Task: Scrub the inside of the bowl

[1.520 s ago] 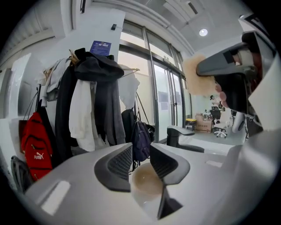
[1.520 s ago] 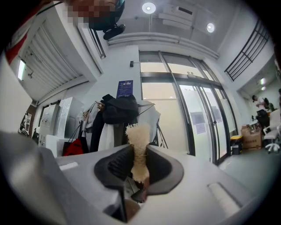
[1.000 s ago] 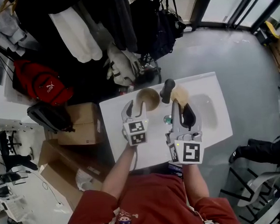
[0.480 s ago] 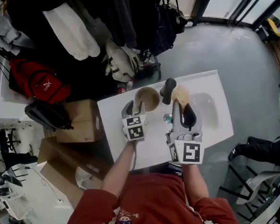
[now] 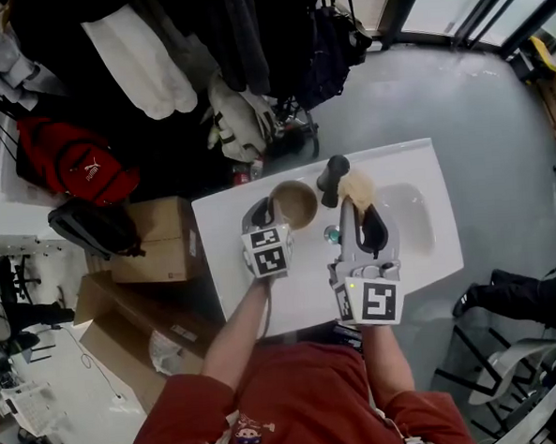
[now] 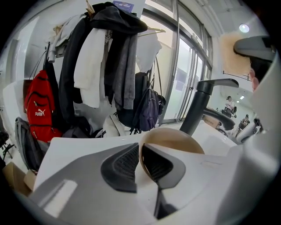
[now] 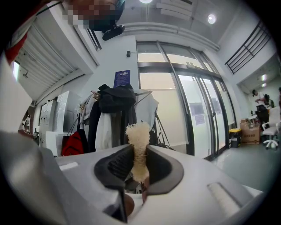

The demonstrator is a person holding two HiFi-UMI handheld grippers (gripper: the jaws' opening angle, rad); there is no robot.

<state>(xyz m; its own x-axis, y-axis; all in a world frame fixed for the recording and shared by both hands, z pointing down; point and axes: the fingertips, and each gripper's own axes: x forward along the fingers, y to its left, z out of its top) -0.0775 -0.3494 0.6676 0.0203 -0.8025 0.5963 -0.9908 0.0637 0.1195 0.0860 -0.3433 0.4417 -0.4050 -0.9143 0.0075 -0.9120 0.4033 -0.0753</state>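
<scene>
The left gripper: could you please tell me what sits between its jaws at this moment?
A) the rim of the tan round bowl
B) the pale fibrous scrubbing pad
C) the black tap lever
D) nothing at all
A: in the left gripper view, the jaws of the left gripper have just been closing and now pinch the rim of the tan round bowl, one pad inside its wall and one outside.

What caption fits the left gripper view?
Left gripper has just closed its jaws on the bowl rim, beside the tap.
</scene>
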